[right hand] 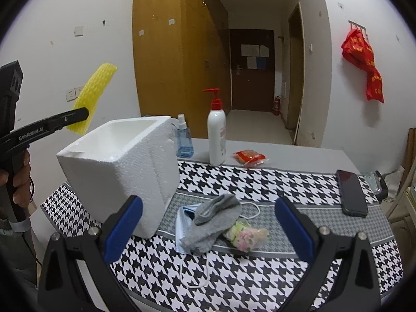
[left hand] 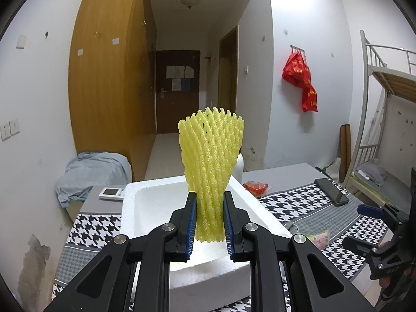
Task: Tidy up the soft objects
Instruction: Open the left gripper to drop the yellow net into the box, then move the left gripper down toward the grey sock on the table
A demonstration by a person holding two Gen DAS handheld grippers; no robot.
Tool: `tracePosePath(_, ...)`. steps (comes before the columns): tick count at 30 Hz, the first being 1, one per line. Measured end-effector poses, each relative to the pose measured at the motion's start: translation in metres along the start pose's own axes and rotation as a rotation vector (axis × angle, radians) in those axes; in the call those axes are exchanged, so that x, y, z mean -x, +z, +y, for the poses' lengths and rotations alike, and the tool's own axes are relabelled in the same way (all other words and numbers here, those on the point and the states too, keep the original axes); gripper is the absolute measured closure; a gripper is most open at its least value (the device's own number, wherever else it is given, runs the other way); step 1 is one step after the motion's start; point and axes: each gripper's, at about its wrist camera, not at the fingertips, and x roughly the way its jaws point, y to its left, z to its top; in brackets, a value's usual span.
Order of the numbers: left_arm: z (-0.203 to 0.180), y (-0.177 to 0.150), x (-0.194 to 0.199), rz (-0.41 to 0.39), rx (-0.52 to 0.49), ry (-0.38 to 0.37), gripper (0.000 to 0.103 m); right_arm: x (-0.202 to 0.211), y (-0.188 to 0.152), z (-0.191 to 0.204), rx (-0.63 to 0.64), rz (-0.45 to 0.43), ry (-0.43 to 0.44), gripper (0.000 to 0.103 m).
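The white foam box [right hand: 117, 166] is seen on the checked tablecloth [right hand: 260, 182], w/ the yellow foam net [left hand: 210, 166] clamped in the left gripper [left hand: 210, 223] above its opening. The right gripper [right hand: 208, 231] is held wide apart – nothing betw. its fingers – over a grey sock [right hand: 213, 221], face mask [right hand: 182, 228] & floral pouch [right hand: 247, 236] beside the box.

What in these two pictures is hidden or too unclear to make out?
- Floor of the white foam box: left wrist view, covered by the yellow foam net and left gripper.
- Blue face mask: right wrist view, mostly under the grey sock.
- Papers on the far door: both views, too small to read.
- Lotion bottle label: right wrist view, blurred.
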Motion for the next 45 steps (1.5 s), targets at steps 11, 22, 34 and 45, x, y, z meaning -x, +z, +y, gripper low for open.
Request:
tracePosePath(11, -0.002, 0.004, -0.015, 0.03, 0.006, 0.031, 0.058, -0.001, -0.006, -0.011, -0.025, 0.012, -0.021, 0.001)
tracePosePath(22, 0.004, 0.003, -0.004, -0.046, 0.071, 0.059, 0.002, -0.001, -0.007, -0.014, -0.033, 0.017, -0.029, 0.001)
tracePosePath(34, -0.012, -0.002, 0.014, -0.066, 0.033, 0.037, 0.001, 0.012, -0.006, -0.013, -0.034, -0.001, -0.035, 0.001)
tracePosePath(45, -0.031, -0.014, 0.034, -0.071, 0.009, 0.006, 0.001, 0.031, -0.01, -0.011, -0.027, -0.022, -0.032, 0.001)
